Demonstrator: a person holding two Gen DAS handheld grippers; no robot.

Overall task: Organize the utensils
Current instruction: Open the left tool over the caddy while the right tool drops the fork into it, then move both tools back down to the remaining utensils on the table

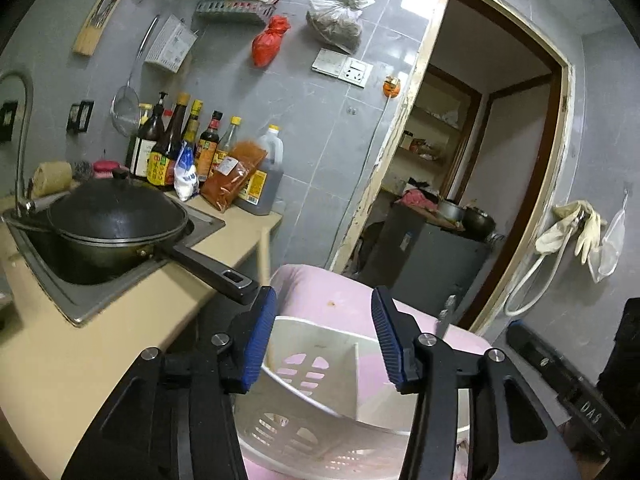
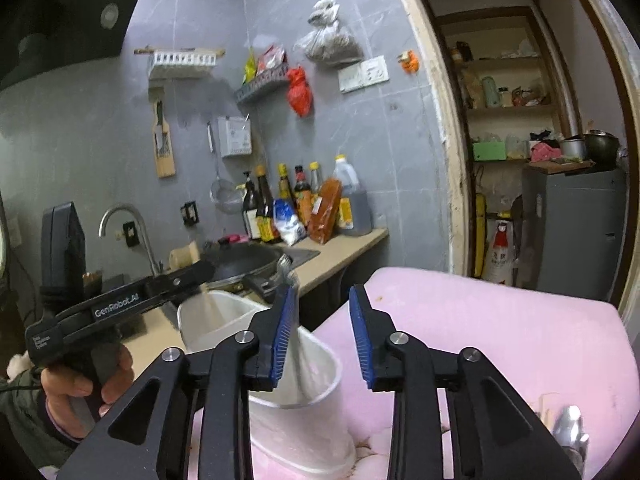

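Note:
A white slotted plastic utensil holder (image 1: 304, 322) with an inner divider sits on a pink padded surface (image 1: 320, 280). My left gripper (image 1: 324, 300) hovers just above its rim, open, with nothing between the blue pads. In the right wrist view the holder (image 2: 296, 424) stands under my right gripper (image 2: 322, 292), which is also open. A blurred metal utensil (image 2: 288, 272) leans in the holder beside the left pad, not gripped. Its tip (image 1: 446, 312) shows behind my left gripper's right finger. Another shiny metal utensil (image 2: 572, 428) lies on the pink surface at lower right.
A beige counter (image 1: 60, 360) on the left carries a sink with a black lidded wok (image 1: 116, 216), its handle (image 1: 216, 272) jutting toward the holder. Sauce bottles (image 1: 176, 148) line the grey tiled wall. A doorway (image 1: 480, 160) opens on the right. A hand (image 2: 76, 384) holds the left tool.

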